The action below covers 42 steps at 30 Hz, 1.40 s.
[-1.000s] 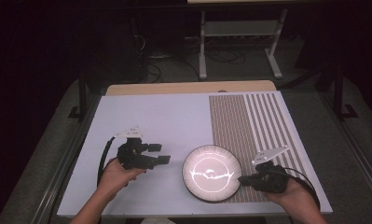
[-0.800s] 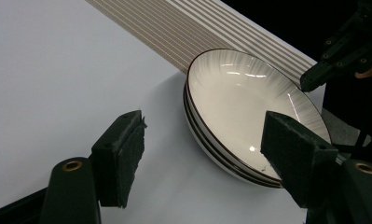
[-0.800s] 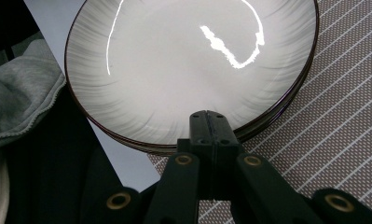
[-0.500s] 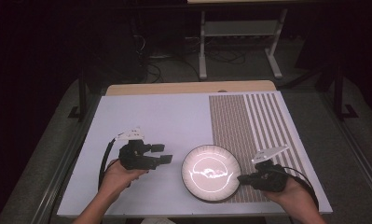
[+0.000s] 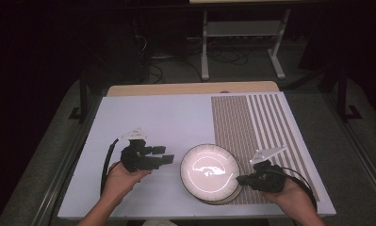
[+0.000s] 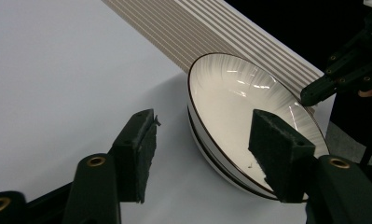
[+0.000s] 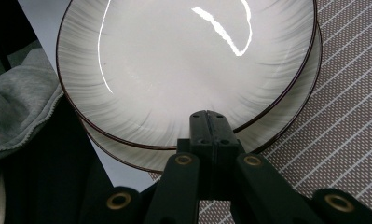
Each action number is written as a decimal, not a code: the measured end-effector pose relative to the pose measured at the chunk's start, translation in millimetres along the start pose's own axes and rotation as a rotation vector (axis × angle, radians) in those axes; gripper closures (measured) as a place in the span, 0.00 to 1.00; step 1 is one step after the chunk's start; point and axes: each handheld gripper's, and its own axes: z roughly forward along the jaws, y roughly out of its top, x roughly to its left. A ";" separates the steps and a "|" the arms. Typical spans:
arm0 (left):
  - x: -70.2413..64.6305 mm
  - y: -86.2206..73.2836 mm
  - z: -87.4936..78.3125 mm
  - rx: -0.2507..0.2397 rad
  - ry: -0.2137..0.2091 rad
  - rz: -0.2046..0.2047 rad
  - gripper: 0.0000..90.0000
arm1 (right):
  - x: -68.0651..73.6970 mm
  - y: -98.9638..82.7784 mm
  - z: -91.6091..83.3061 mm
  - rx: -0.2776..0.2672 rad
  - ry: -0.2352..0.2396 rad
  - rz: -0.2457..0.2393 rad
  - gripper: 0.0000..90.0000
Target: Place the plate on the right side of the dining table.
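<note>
Two stacked plates are seen near the front edge of the counter, half on the plain white surface and half on the striped mat; in the right claw view the upper plate is tilted over the lower plate. The right claw is shut flat, its tips laid against the near rim of the upper plate, with nothing visibly pinched between them. The left claw is held just left of the plates, its jaws parted at medium width and lately closing, with nothing between the pads.
</note>
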 end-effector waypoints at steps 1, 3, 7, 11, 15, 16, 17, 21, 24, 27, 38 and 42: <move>-1.0 0.0 0.5 0.001 0.002 -0.003 0.47 | -0.2 0.0 0.4 -0.003 0.002 0.000 1.00; -2.0 0.1 2.6 0.013 -0.004 -0.008 0.47 | 0.0 0.7 1.6 -0.003 0.004 0.002 1.00; -5.0 -1.2 6.8 0.035 -0.004 -0.009 0.47 | 1.4 2.1 4.9 -0.003 0.006 -0.003 1.00; -5.2 -2.7 8.7 0.047 0.000 -0.012 0.47 | 1.9 3.8 7.7 -0.008 0.009 -0.002 1.00; -5.9 -4.3 11.5 0.062 -0.001 -0.021 0.50 | 2.3 4.3 9.7 -0.008 0.011 -0.001 1.00; -6.1 -4.7 12.5 0.065 -0.002 -0.023 0.51 | 2.1 4.0 9.7 -0.011 0.011 0.001 1.00; -6.3 -5.0 13.3 0.068 0.003 -0.025 0.51 | 2.0 3.7 9.7 -0.013 0.012 0.001 1.00; -7.6 -5.8 18.5 0.083 0.009 -0.031 0.53 | 2.1 3.2 9.6 -0.016 0.012 0.006 1.00; -8.4 -5.7 21.7 0.089 0.012 -0.045 0.53 | 2.0 3.4 10.1 -0.017 0.010 0.005 1.00; -9.8 -5.8 23.4 0.095 0.016 -0.046 0.54 | 1.8 3.6 11.3 -0.020 0.007 0.010 1.00; -9.4 -9.8 30.3 0.136 0.037 -0.097 0.61 | 6.1 6.9 25.7 -0.013 0.022 0.003 1.00; -12.3 -9.7 33.4 0.148 0.043 -0.102 0.65 | 6.8 8.2 29.1 -0.021 0.020 0.005 1.00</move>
